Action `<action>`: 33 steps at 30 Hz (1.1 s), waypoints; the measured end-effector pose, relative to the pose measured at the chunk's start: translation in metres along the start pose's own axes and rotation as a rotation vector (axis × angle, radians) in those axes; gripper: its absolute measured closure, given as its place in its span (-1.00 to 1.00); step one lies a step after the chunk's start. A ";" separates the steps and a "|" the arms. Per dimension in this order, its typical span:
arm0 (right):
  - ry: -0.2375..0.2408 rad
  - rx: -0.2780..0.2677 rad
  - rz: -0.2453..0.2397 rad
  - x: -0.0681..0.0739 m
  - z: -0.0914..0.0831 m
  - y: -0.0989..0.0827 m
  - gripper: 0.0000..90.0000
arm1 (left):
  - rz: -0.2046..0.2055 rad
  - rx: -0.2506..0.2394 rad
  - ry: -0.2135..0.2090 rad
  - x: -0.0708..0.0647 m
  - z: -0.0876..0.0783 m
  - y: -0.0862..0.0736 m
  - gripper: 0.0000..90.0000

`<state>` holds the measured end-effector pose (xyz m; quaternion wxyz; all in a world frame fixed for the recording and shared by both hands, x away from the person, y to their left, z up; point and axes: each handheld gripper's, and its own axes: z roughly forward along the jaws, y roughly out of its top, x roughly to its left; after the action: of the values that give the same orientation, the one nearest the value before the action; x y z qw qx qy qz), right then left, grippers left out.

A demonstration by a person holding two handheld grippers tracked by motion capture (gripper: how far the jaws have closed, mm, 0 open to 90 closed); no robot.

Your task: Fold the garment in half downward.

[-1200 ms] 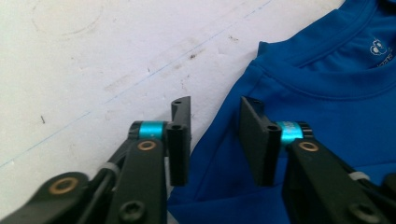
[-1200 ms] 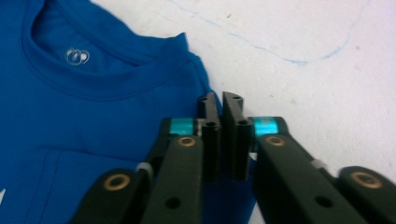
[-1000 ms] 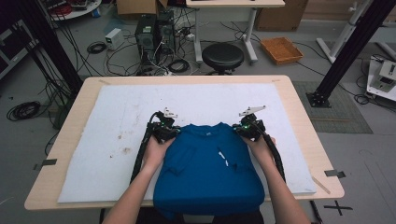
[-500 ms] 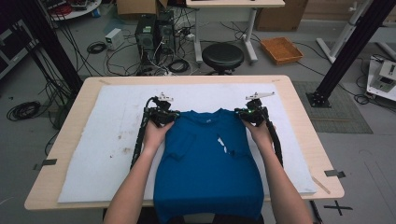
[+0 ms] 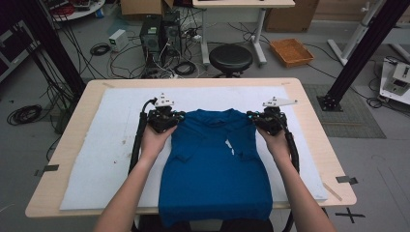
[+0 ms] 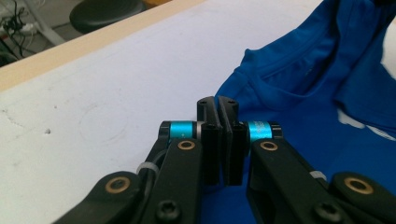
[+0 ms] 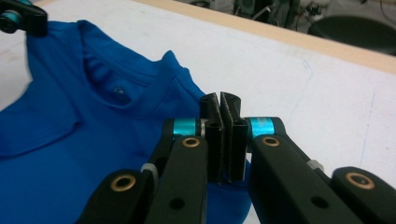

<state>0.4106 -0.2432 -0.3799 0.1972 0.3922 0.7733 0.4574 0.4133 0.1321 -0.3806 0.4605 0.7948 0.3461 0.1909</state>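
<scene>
A wooden table (image 5: pixel 309 125) carries a white mat (image 5: pixel 101 159), on which a blue T-shirt (image 5: pixel 212 169) lies with its hem over the near edge, while the left gripper (image 5: pixel 170 117) and right gripper (image 5: pixel 256 117) each pinch a shoulder, jaws clamped together on the fabric

Wooden table (image 5: pixel 309 108) under white sheet (image 5: pixel 104 145), blue shirt (image 5: pixel 215 179) atop.
</scene>
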 end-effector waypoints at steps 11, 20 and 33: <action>-0.013 -0.018 -0.078 0.048 -0.051 -0.047 0.98 | 0.131 -0.032 -0.053 -0.055 -0.050 -0.034 0.95; 0.002 0.010 -0.134 0.078 -0.079 -0.089 0.98 | 0.195 0.007 -0.080 -0.087 -0.068 -0.074 0.95; 0.006 0.076 -0.202 0.100 -0.093 -0.116 0.97 | 0.288 0.090 -0.115 -0.114 -0.077 -0.107 0.94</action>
<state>0.2374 -0.2476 -0.4275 0.2249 0.3181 0.8264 0.4066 0.2464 0.1315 -0.4327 0.4114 0.8656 0.2097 0.1936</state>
